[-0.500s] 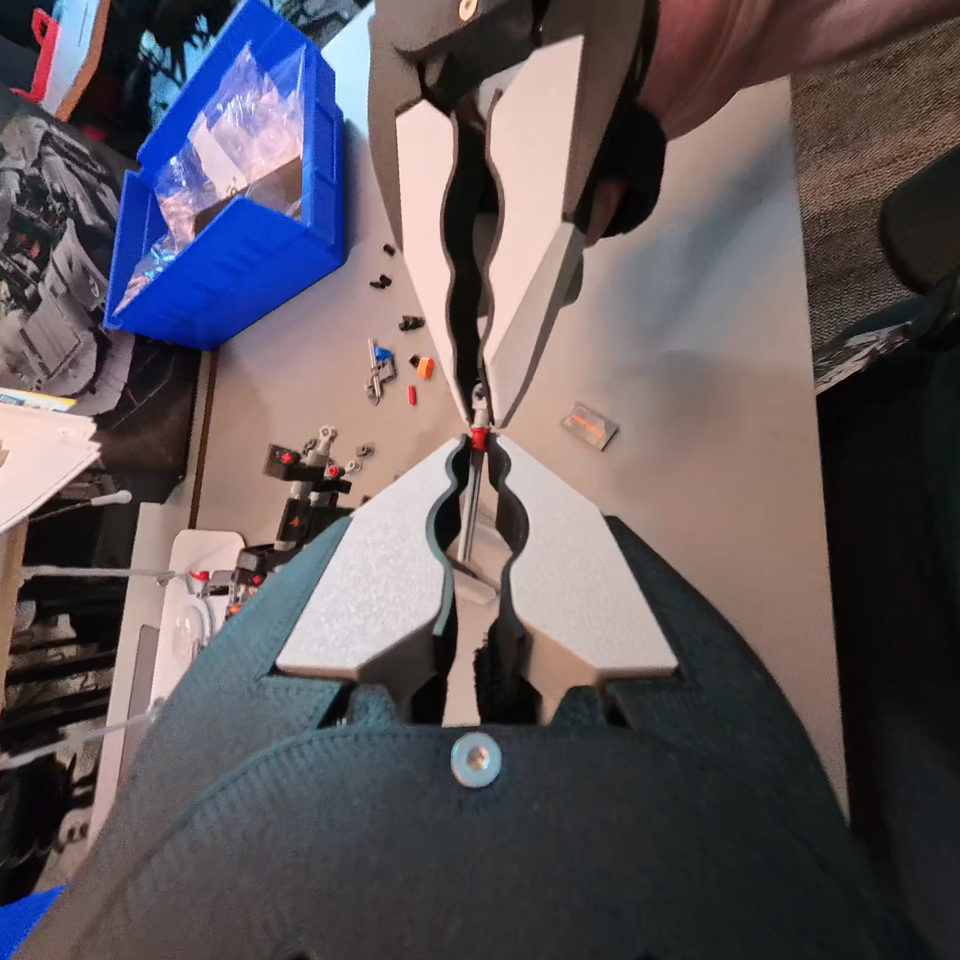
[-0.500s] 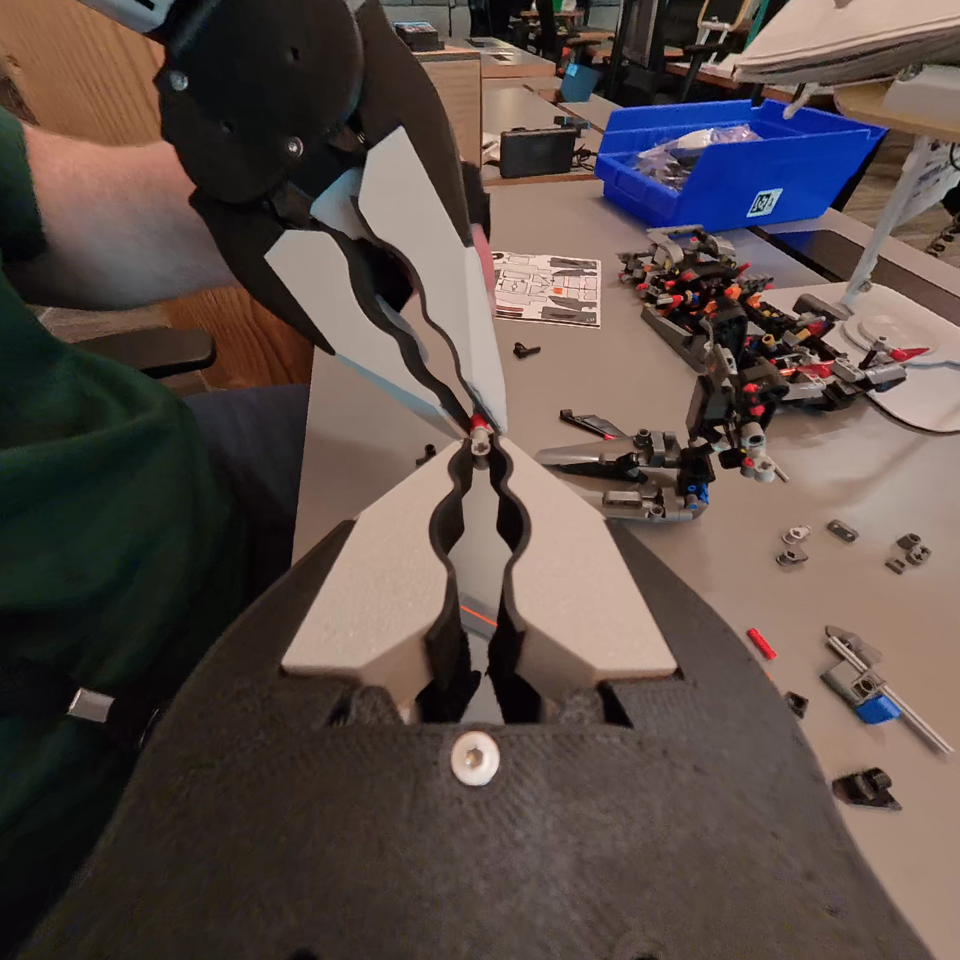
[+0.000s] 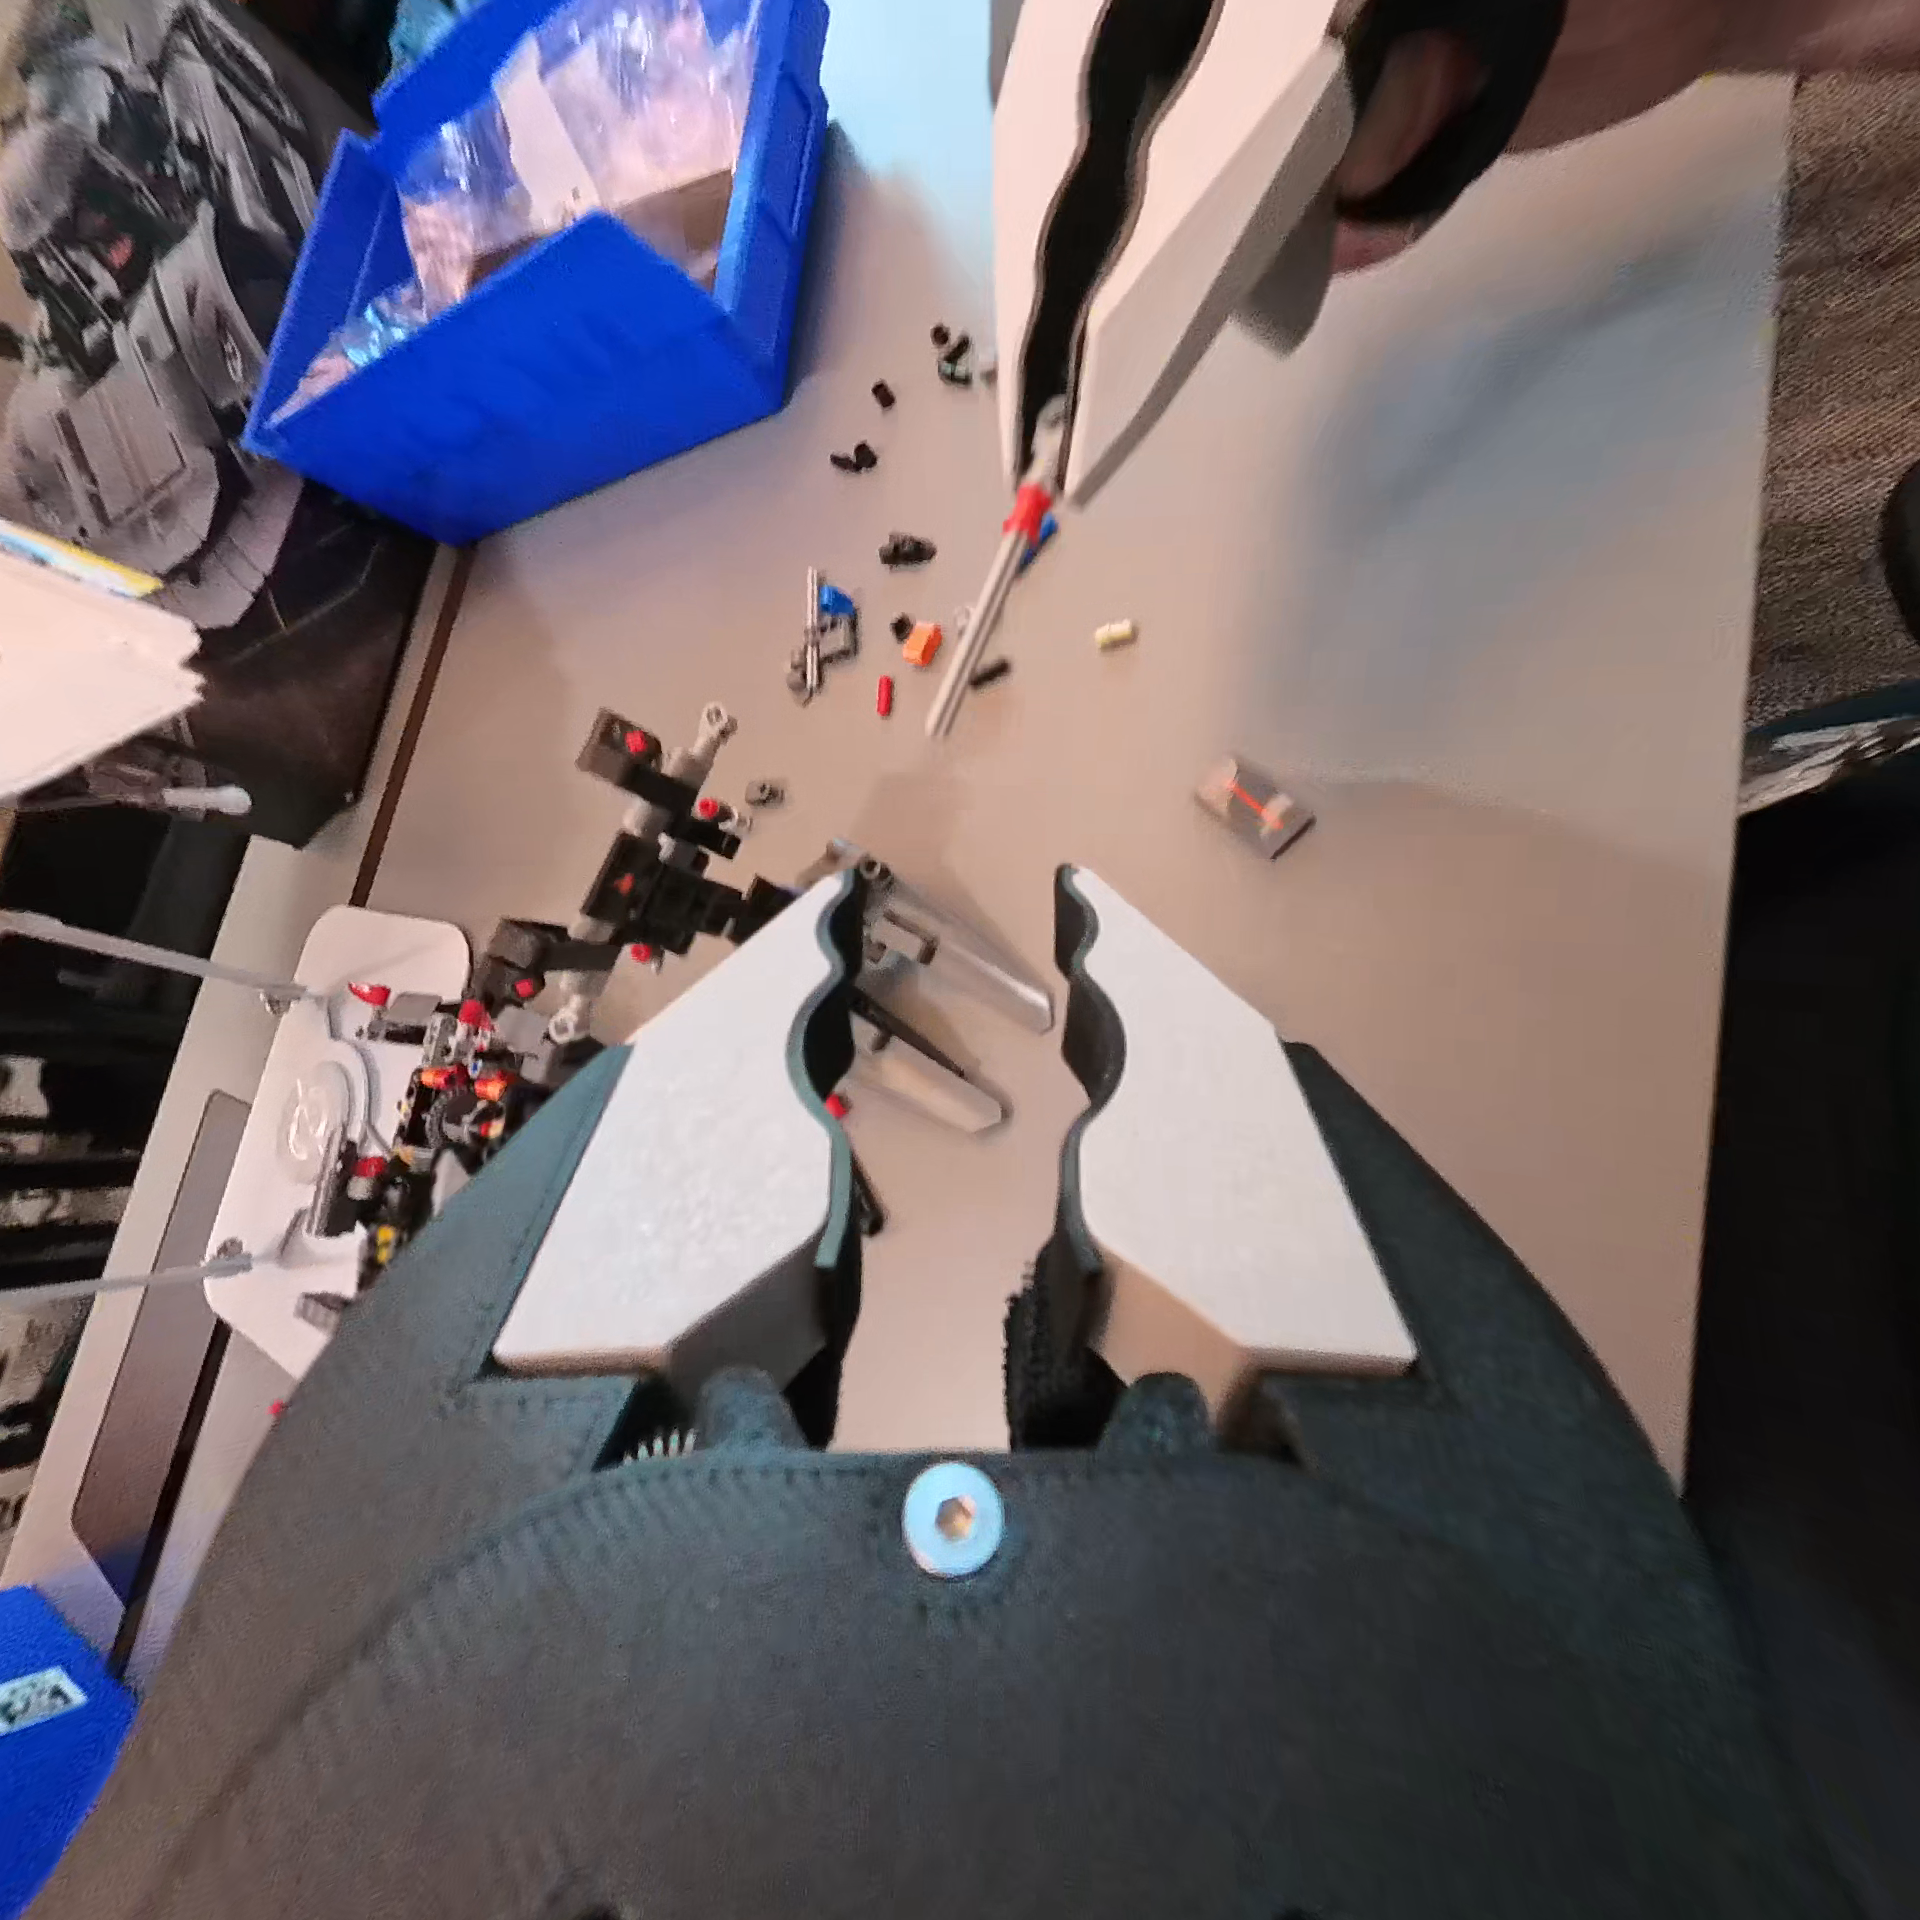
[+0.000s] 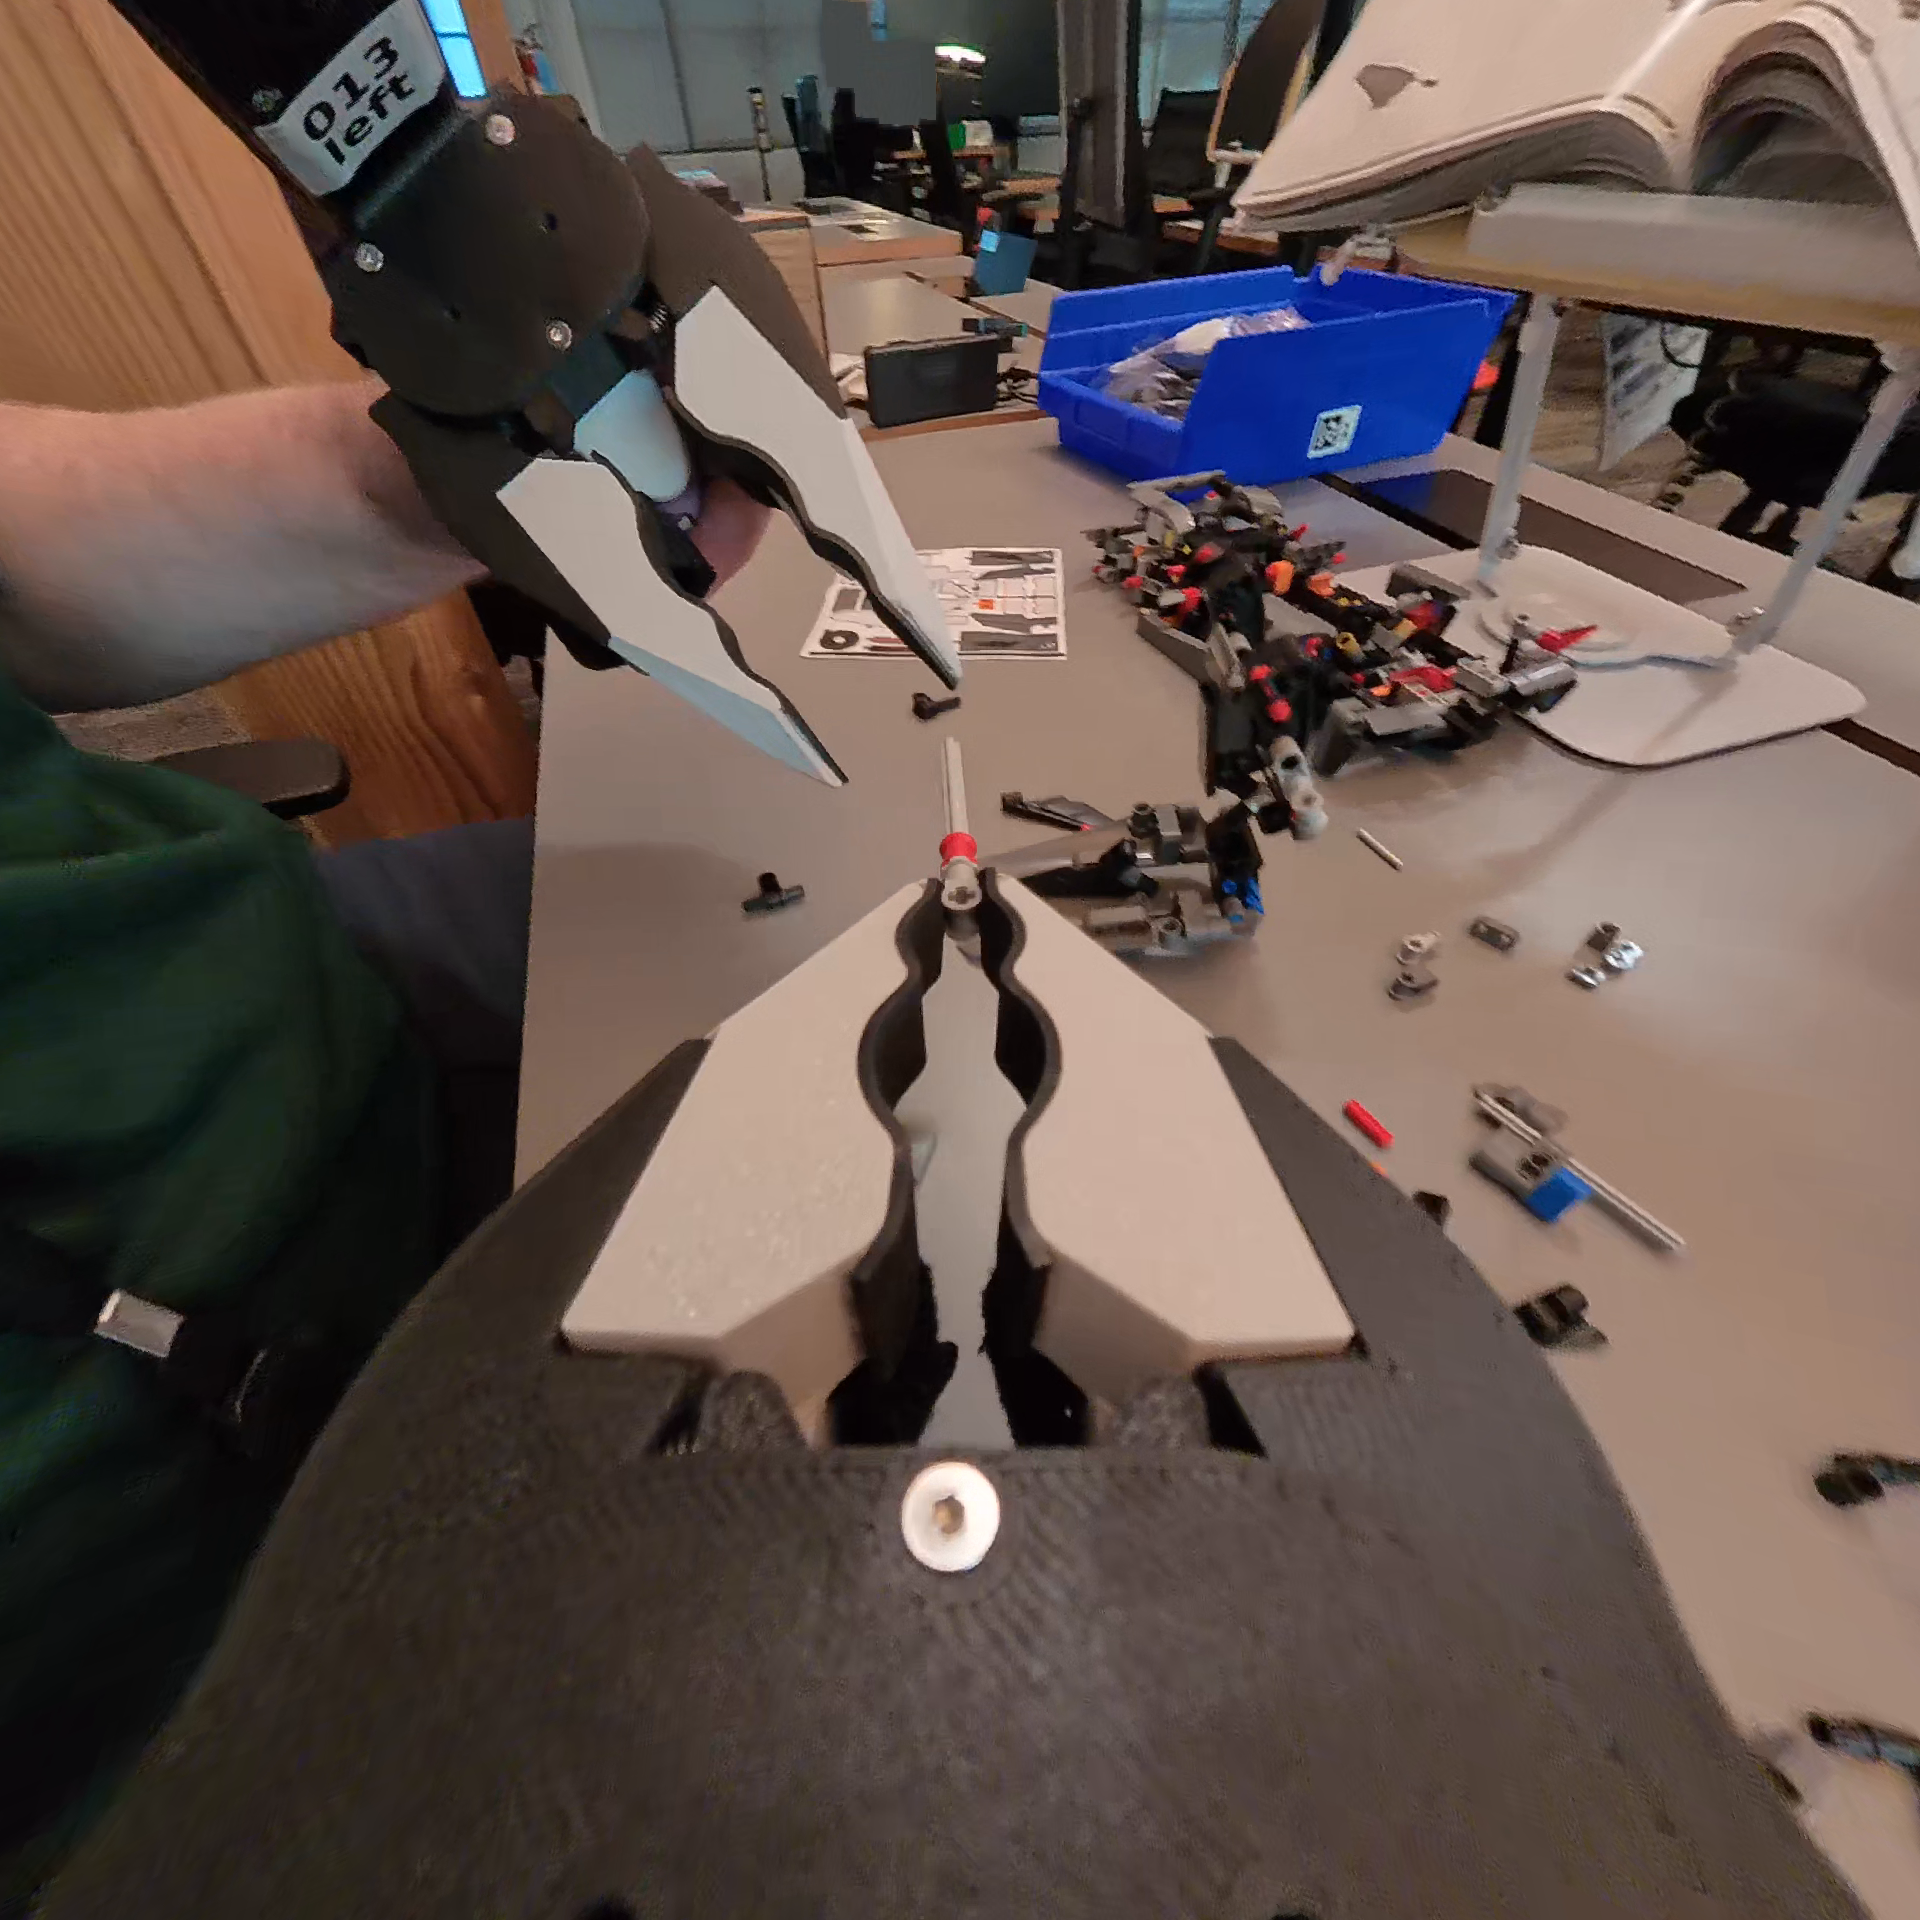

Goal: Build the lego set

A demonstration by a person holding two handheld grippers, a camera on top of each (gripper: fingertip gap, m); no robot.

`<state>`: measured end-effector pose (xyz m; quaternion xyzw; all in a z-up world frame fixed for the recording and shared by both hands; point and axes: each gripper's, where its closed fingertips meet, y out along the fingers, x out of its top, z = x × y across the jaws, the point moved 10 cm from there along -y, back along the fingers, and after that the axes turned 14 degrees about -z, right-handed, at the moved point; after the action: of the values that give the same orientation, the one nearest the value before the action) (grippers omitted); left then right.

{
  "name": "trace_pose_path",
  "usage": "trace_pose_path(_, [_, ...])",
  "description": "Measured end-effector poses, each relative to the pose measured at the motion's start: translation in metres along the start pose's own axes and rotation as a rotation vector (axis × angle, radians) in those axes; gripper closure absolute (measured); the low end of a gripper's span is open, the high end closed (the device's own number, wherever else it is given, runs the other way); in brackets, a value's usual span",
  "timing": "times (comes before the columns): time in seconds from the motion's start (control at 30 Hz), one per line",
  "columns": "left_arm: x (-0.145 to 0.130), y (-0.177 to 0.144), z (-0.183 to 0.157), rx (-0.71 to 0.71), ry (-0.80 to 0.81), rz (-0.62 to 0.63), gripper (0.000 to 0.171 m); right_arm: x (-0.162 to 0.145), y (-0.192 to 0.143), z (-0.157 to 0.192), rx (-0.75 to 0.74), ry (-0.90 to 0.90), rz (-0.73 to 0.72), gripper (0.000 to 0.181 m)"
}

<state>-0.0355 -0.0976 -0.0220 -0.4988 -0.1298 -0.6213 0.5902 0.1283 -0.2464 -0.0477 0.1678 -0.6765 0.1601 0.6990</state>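
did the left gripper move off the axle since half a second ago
Yes. The left gripper has opened and pulled back up-left from the grey axle, which the right gripper holds over the table.

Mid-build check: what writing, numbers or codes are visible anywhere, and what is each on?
White label on the left claw body: short, legible print; I don't transcribe writing.
Sticker on the blue bin: a square code pattern, no words.
Sheet on the table: print too small to read.
Open book on the stand: too blurred to read.
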Motion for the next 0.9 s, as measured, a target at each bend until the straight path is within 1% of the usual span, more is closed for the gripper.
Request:
trace_pose_path(0.1, [-0.014, 0.003, -0.001, 0.013, -0.021, 0.042, 0.138, -0.006, -0.006, -0.004, -0.047, 0.003, 0.029, 0.177])
trace_pose_path(0.23, [-0.033, 0.005, -0.001, 0.045, -0.097, 0.084, 0.141, -0.015, -0.007, -0.003, -0.087, -0.030, 0.093, 0.177])
trace_pose_path(0.4, [-0.059, 0.007, 0.002, 0.102, -0.172, 0.150, 0.143, -0.028, -0.005, 0.000, -0.105, -0.075, 0.210, 0.177])
trace_pose_path(0.53, [-0.082, 0.009, 0.006, 0.144, -0.286, 0.205, 0.140, -0.037, -0.006, 0.005, -0.134, -0.133, 0.312, 0.177])
trace_pose_path(0.6, [-0.091, 0.011, 0.006, 0.140, -0.347, 0.228, 0.138, -0.043, -0.008, 0.009, -0.142, -0.148, 0.348, 0.177])
trace_pose_path(0.77, [-0.098, 0.020, 0.003, 0.107, -0.411, 0.205, 0.137, -0.054, -0.012, 0.013, -0.171, -0.156, 0.399, 0.177])
trace_pose_path(0.83, [-0.097, 0.023, 0.000, 0.074, -0.425, 0.186, 0.138, -0.056, -0.011, 0.015, -0.185, -0.176, 0.429, 0.177])
trace_pose_path(0.9, [-0.094, 0.025, -0.005, 0.021, -0.445, 0.159, 0.137, -0.058, -0.010, 0.016, -0.185, -0.174, 0.431, 0.177])
